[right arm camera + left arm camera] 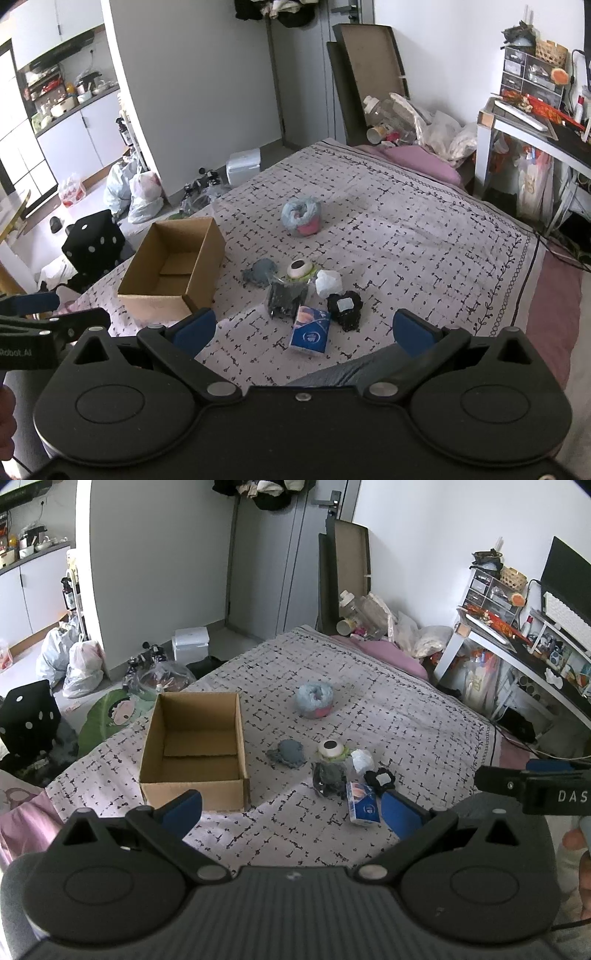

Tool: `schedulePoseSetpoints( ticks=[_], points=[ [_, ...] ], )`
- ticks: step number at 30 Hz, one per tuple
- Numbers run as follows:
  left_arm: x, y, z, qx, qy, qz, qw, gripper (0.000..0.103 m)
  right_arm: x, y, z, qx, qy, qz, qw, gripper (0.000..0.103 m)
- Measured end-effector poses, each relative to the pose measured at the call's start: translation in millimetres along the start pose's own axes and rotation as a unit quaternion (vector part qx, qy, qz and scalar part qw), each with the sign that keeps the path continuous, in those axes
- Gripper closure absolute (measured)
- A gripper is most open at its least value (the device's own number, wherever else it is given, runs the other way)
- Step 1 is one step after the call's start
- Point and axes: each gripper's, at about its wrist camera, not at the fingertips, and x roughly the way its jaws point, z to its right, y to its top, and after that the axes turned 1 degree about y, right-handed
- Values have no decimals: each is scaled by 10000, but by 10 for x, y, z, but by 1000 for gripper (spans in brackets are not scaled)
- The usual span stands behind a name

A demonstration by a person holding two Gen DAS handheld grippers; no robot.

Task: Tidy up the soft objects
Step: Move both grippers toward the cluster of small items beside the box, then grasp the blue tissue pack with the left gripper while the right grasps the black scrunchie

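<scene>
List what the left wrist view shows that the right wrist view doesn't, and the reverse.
Only the left wrist view: the white keyboard and the green leaf-shaped mat beside the bed. Only the right wrist view: the wider kitchen shelf with its pots. Both: the empty cardboard box, blue-pink plush, tissue pack, and both grippers open: left gripper, right gripper.

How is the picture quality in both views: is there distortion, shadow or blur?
Left wrist view: strong fisheye bending at the edges, dark vignette corners, a soft shadow beside the cardboard box. Right wrist view: same bending, sharp centre, even daylight on the bedspread.
</scene>
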Motion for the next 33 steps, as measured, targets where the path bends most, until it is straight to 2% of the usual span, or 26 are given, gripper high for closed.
schedulePoseSetpoints(
  ticks=[8, 12, 25, 28, 33],
  points=[
    [263, 64, 20, -161, 3, -140, 9998, 1, 230, 49, 199, 210, -25, -84, 9997, 0],
    [387, 74, 140, 28, -6, -111, 9999, 1, 376, 64, 346, 391, 49, -267, 9989, 0],
    [1026, 154, 261, -371, -57, -637, 9973, 1, 778, 98, 773, 594, 27, -559, 9967, 0],
    [1162, 156, 309, -369, -74, -705, 9968, 1, 880, 116, 892, 791, 60, -601, 9950, 0],
    [1435, 129, 447, -369, -173, -918, 9949, 1, 1058, 124, 988, 763, 84, -735, 9943, 0]
  ],
)
